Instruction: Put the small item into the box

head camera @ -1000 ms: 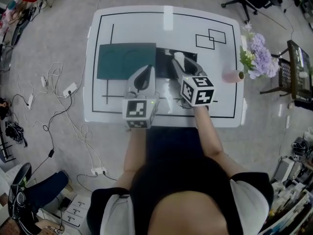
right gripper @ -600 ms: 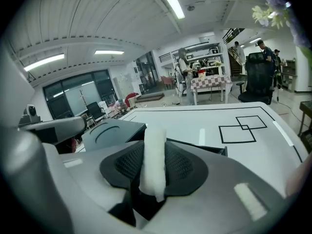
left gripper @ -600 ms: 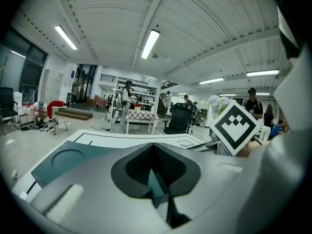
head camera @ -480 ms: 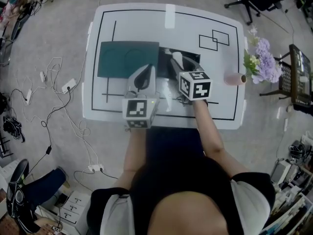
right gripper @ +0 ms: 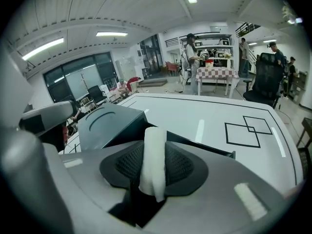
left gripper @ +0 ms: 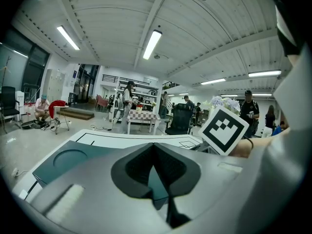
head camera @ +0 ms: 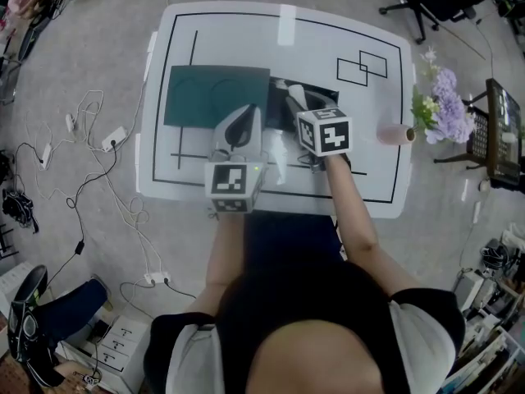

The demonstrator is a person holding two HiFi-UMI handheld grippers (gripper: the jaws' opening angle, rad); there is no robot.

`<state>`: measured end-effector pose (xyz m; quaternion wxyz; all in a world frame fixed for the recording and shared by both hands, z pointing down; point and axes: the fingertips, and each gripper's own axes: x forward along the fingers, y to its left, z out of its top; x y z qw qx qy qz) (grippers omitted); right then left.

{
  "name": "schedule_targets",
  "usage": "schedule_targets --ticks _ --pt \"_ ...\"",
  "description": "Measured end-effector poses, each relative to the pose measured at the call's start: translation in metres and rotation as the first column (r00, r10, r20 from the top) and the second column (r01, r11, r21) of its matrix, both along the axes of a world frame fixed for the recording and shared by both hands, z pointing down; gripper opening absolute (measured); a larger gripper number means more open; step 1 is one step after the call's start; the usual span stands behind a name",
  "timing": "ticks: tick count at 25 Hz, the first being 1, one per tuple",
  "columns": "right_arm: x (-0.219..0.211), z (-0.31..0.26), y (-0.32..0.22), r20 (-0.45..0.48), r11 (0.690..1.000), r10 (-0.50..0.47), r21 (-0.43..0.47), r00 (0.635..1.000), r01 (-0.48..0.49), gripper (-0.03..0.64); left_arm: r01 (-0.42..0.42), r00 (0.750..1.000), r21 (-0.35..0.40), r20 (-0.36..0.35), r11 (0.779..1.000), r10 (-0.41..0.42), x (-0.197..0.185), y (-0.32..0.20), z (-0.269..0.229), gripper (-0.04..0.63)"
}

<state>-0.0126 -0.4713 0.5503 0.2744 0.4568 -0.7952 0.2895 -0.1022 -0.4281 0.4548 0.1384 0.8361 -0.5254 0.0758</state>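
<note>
White tabletop [head camera: 246, 35], ruled with black lines, carries a dark box [head camera: 279, 113], seen in the head view with its teal lid [head camera: 215, 95] lying flat just to its left so the opening is free. The person's right tongs [head camera: 299, 103] slant down over that opening with a small white roll [head camera: 296, 95] at their tip. The left tongs [head camera: 248, 115] sit over the lid's near edge, apparently parked clear of the work. A pink cup [head camera: 394, 133] lies on its side near the tabletop's right edge, with purple flowers [head camera: 439, 97] beyond it.

From the left gripper view, the left tongs' jaws are together with nothing between them. The teal lid spreads beneath and ahead, and the other tool's marker cube [left gripper: 224, 130] rises at right.

From the right gripper view, the right tongs are clamped on the roll, which stands upright between the ribbed pads [right gripper: 183, 165] with its top poking past the tips. The box's rim and dark interior lie directly below. The roll is not yet inside, and the downward tilt looks meant to lower it in before letting go.
</note>
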Motion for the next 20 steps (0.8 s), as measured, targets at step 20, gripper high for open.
schedule_targets --ticks 20 --pt "-0.015 0.032 0.003 -0.110 0.972 -0.164 -0.189 0.980 0.141 0.138 0.009 1.000 -0.005 -0.017 1.000 -0.009 -0.005 -0.004 -0.001 0.009"
